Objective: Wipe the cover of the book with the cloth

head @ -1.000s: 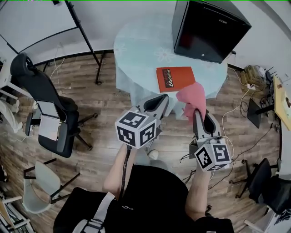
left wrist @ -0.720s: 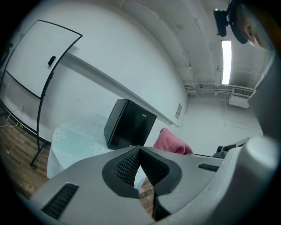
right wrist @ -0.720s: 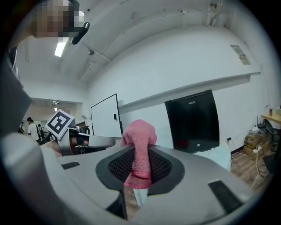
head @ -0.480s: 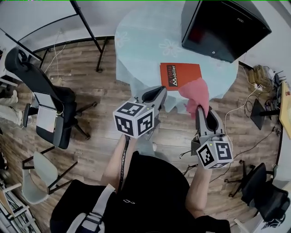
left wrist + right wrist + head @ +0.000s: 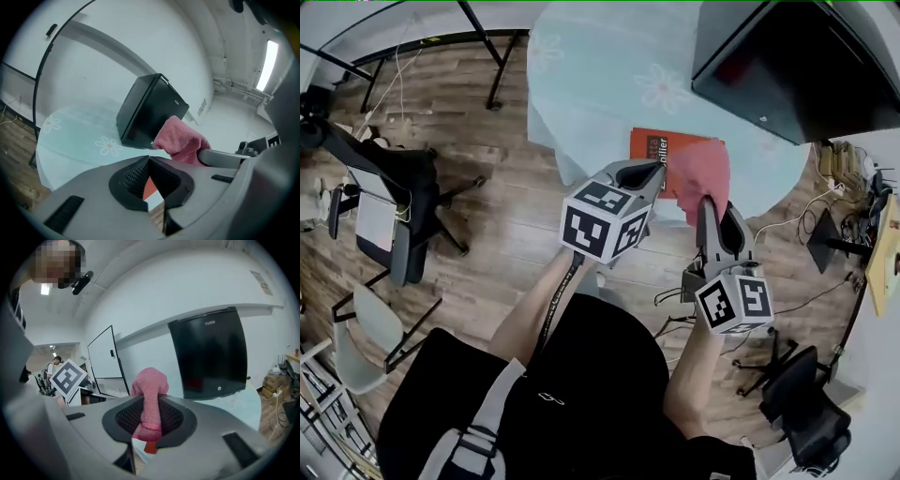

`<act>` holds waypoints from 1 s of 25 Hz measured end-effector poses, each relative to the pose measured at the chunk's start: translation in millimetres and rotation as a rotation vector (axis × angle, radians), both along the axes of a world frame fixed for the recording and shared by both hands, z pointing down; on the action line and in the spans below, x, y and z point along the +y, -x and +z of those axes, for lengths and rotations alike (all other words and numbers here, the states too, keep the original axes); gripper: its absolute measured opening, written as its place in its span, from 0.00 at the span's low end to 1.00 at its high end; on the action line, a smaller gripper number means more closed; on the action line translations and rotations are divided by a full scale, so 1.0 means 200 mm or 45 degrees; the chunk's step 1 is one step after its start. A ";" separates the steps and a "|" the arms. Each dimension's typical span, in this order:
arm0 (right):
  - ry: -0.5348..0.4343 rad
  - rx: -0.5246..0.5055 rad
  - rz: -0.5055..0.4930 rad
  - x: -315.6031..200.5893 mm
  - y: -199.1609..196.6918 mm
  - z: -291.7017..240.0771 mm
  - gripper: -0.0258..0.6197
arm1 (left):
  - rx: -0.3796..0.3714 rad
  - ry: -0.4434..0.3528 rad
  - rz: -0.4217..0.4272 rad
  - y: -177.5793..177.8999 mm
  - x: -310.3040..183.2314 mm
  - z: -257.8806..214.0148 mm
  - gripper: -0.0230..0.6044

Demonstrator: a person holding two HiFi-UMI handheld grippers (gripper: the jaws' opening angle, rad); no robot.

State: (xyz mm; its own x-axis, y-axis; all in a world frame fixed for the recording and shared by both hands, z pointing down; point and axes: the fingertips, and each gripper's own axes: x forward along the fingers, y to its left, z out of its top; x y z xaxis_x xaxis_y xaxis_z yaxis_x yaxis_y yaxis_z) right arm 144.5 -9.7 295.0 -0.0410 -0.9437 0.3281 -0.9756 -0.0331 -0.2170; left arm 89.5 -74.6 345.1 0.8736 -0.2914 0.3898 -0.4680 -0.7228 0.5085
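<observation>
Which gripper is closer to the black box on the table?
Right. The right gripper, holding the cloth, is in front of the black box; the left gripper is farther left, by the book.

far right: black cabinet (image 5: 797, 66) blocks tabletop, near far-right corner of book (image 5: 675, 142) | left, far-centre: floral tablecloth (image 5: 600, 84) bare, open passage | floor left: office chair (image 5: 394, 178), well apart

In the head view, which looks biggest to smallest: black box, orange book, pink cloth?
Largest: black box.
Then orange book and pink cloth look alike; the cloth hides part of the book and is nearer the camera, so unranked.
</observation>
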 end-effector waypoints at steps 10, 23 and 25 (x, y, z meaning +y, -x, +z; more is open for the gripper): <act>0.083 -0.023 -0.114 -0.47 0.08 0.14 0.16 | -0.004 0.077 -0.220 0.21 -0.50 0.09 0.06; 0.408 0.072 -0.318 -0.65 0.16 0.64 0.16 | -0.134 0.239 -0.311 0.17 -0.53 0.44 0.06; 0.458 0.059 -0.328 -0.66 0.14 0.73 0.16 | -0.175 0.226 -0.276 0.12 -0.50 0.49 0.06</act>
